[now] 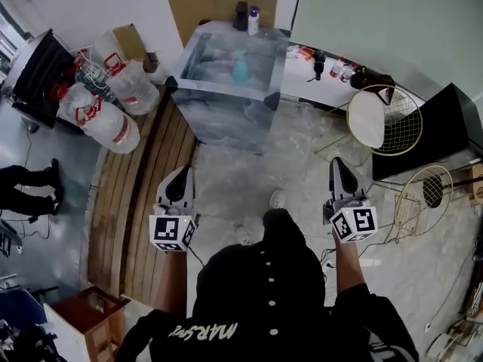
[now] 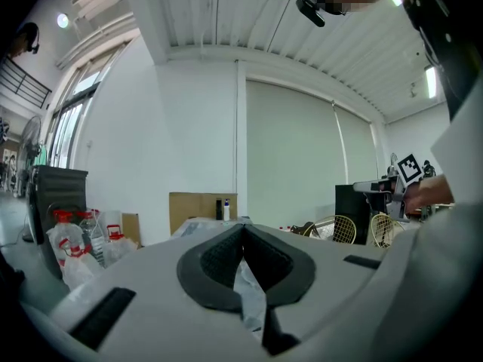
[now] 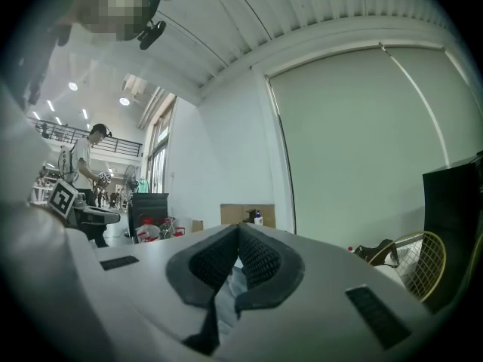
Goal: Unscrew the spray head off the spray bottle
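Note:
A teal spray bottle stands upright on a grey marble-patterned table at the top middle of the head view. Both grippers are held over the floor well short of the table and point toward it. My left gripper is shut with nothing between its pads. My right gripper is likewise shut and empty. In the left gripper view the shut gripper hides the table top behind it. In the right gripper view the closed gripper does the same, and the spray bottle shows in neither gripper view.
A white bottle and a dark one stand behind the table by a cardboard sheet. Large water jugs lie at the left. Round wire chairs and a black cabinet stand at the right. Another person's legs show at far left.

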Demonstrator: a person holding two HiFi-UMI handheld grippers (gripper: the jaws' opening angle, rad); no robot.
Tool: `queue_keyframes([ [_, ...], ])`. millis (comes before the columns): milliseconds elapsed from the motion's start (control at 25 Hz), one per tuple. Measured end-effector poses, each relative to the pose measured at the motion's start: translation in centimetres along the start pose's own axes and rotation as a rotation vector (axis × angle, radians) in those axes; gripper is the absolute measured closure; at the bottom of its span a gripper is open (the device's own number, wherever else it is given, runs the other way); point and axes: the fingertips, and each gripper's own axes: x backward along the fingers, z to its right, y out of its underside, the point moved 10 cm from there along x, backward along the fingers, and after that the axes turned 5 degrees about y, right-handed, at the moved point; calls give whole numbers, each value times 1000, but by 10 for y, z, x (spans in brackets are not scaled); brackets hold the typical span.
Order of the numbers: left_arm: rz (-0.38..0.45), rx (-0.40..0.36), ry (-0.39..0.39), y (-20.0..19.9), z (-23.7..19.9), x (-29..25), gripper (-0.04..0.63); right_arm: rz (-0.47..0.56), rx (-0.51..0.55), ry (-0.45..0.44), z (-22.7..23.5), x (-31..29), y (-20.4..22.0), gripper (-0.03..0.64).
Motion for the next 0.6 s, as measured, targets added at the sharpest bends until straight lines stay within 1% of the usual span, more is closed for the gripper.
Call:
queue_keyframes([
  [200,-29,7,-17,4,-10,-30,571,-3,-15,-23,13,-38,8,604],
  [480,-45,19,-50,-4,-25,-105,571,-13,-7,-58,52,-117,7,604],
  [600,-31,17,-48,-16,-27,-144,571,-11,-2,-75,74,-154,1,604],
])
